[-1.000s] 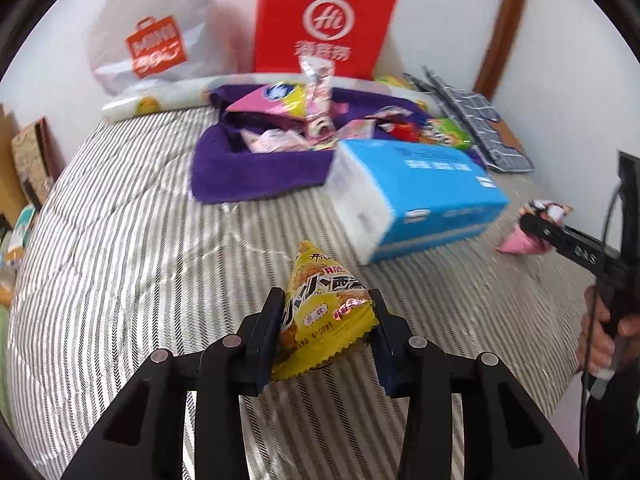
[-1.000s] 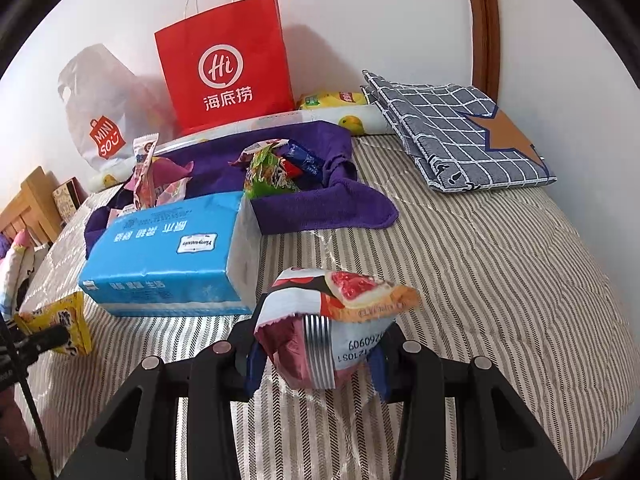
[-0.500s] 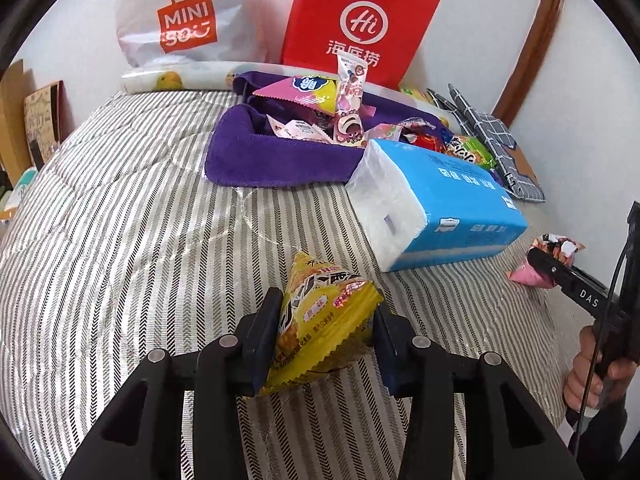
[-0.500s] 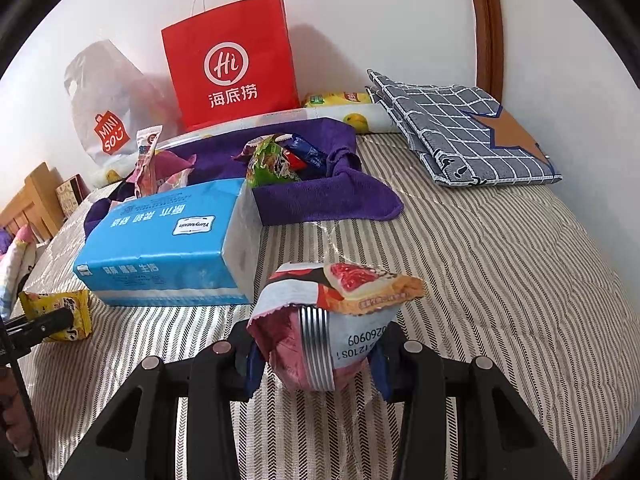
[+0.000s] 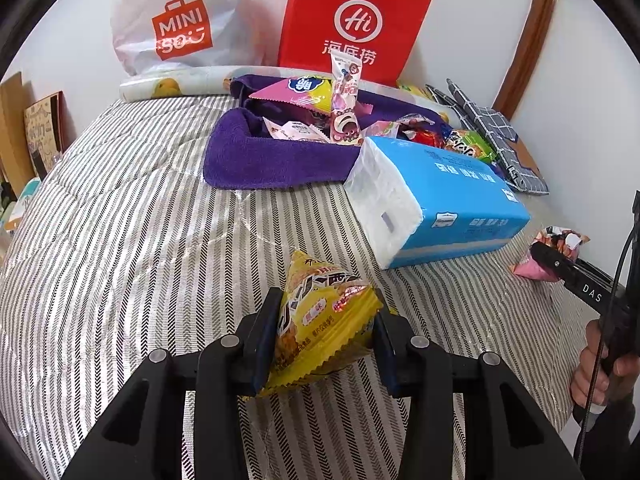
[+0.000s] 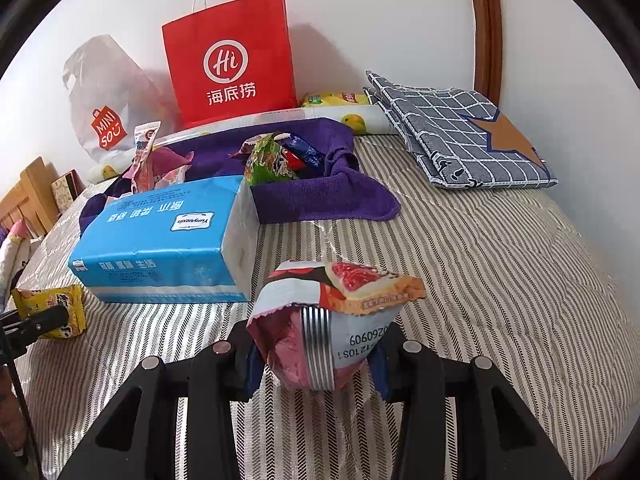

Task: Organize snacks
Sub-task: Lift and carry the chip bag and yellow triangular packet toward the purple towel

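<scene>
Left gripper (image 5: 324, 334) clamps crinkled yellow foil snack packet (image 5: 320, 320), near side of blue tissue pack (image 5: 440, 196) | right gripper (image 6: 316, 354) clamps pink-white snack pouch (image 6: 332, 312), beside pack | right view only: folded grey checked cloth (image 6: 460, 132).

At bottom centre the left gripper (image 5: 325, 332) pinches a yellow snack packet (image 5: 320, 320) above the striped bedcover (image 5: 120, 240).
</scene>
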The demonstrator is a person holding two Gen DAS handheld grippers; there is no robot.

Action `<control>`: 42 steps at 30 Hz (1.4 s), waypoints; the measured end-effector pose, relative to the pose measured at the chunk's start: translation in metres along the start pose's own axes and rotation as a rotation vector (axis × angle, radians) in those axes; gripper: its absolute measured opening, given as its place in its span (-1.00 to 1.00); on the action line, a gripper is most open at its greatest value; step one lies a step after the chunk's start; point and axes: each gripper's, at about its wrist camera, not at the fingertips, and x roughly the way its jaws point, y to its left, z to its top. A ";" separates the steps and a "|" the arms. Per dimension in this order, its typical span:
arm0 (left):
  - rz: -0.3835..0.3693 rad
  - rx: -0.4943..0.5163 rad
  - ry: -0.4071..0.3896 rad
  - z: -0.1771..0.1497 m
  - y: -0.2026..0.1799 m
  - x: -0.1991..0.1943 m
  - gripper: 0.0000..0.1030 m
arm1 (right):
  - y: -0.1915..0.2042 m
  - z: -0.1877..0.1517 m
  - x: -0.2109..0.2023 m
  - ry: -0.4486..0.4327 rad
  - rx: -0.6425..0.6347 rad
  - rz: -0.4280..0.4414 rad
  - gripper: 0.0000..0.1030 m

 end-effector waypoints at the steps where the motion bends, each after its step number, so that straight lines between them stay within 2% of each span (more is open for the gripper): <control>1: -0.001 0.000 0.001 0.000 0.000 0.000 -0.19 | 0.000 0.000 0.000 0.001 -0.001 -0.003 -0.23; 20: -0.015 -0.011 -0.007 -0.002 0.004 -0.009 -0.22 | -0.001 -0.002 -0.007 -0.020 0.004 0.003 -0.27; 25: -0.027 -0.020 -0.032 0.003 0.006 -0.020 -0.22 | 0.000 0.000 -0.013 -0.023 0.000 -0.001 -0.28; 42: -0.039 0.020 -0.069 0.011 -0.014 -0.033 -0.22 | -0.003 0.017 -0.037 -0.067 0.012 -0.006 -0.28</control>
